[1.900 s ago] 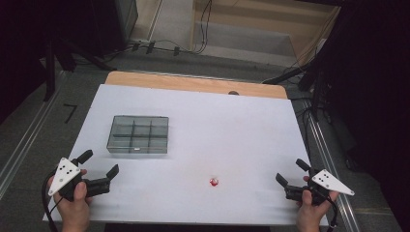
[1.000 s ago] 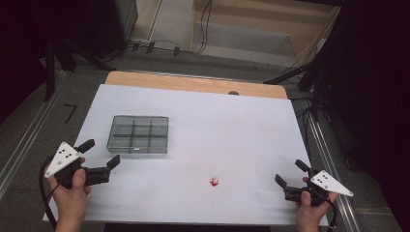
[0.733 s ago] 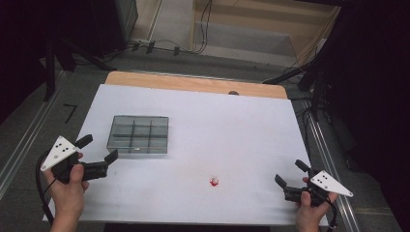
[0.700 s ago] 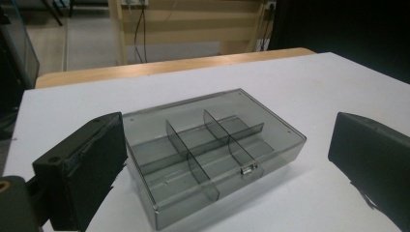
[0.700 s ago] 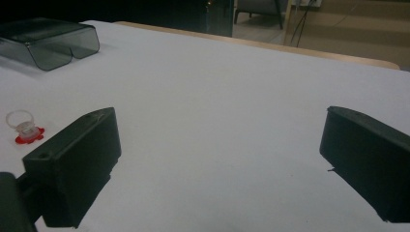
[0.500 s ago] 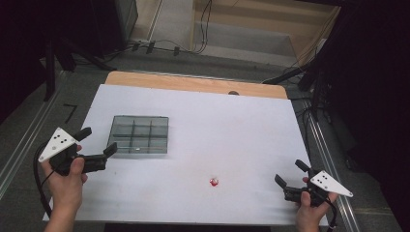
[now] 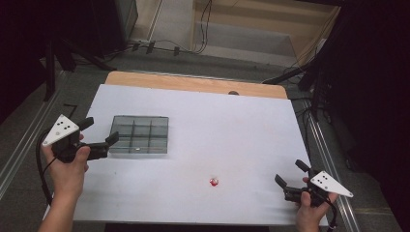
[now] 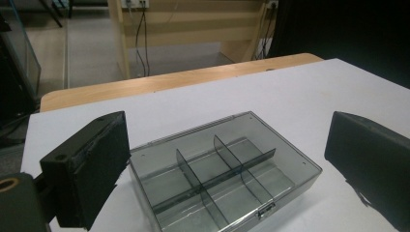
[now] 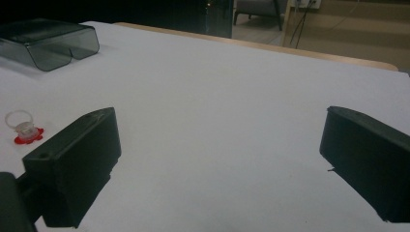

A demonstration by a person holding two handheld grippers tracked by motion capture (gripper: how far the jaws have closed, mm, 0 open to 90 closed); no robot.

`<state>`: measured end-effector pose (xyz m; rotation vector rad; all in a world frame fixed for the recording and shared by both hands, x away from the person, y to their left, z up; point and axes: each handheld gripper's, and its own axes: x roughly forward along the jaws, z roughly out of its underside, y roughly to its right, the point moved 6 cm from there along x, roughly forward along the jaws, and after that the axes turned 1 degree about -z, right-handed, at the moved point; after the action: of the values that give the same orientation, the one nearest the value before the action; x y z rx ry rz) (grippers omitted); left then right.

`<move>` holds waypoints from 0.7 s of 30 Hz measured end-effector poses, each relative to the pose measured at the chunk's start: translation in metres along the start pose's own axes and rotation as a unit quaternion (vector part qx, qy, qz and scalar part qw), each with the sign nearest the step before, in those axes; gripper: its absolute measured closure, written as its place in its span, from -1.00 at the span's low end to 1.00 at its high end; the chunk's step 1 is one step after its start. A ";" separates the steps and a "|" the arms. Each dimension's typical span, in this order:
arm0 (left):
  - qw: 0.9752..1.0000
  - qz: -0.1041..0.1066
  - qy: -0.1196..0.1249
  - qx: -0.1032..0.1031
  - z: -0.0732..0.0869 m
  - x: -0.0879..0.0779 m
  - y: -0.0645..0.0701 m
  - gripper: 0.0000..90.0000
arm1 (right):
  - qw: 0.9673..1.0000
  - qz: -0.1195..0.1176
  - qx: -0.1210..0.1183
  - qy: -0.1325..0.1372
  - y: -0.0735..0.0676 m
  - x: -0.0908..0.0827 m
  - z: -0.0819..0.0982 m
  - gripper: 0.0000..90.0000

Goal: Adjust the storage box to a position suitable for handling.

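Approach step: left gripper (image 7: 102, 137) jaws wide apart, smoke-grey compartment box (image 8: 220, 171) dead ahead between them, latch nearest; next, close in squarely; right gripper (image 7: 292, 178) agape, idle.

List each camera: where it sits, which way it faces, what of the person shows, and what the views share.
High view: above the table's near side, looking forward and down; both forearms, left gripper, right gripper.
Left gripper view: on that gripper, facing the compartment box between its spread jaws.
Right gripper view: low over the white table, jaws spread, red-based ring at left.
Shared: box and table in all three.
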<state>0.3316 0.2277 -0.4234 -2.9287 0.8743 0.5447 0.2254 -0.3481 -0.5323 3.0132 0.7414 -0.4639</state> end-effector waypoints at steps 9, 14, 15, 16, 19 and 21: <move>1.000 -0.017 -0.012 -0.004 -0.008 0.011 -0.014 -0.80 | 1.000 0.001 -0.001 0.000 0.000 0.000 0.000 -1.00; 0.999 -0.034 -0.027 -0.023 -0.009 0.021 -0.026 -0.33 | 1.000 0.001 -0.001 0.000 0.000 0.000 0.000 -1.00; 0.999 -0.034 -0.030 -0.024 -0.008 0.022 -0.027 -0.20 | 1.000 0.002 -0.001 0.000 0.000 0.001 0.000 -1.00; 0.998 -0.034 -0.036 -0.026 -0.006 0.024 -0.029 -0.06 | 1.000 0.002 -0.001 0.000 0.000 0.001 0.000 -1.00; 0.997 -0.041 -0.061 -0.027 0.000 0.031 -0.035 0.25 | 1.000 0.003 0.000 0.000 0.001 0.000 0.000 -1.00; 0.996 -0.044 -0.079 -0.025 0.005 0.035 -0.037 0.45 | 1.000 0.004 0.000 0.001 0.001 0.001 0.000 -1.00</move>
<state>0.3770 0.2410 -0.4422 -2.9021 0.7216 0.7897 0.2262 -0.3486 -0.5327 3.0149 0.7303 -0.4616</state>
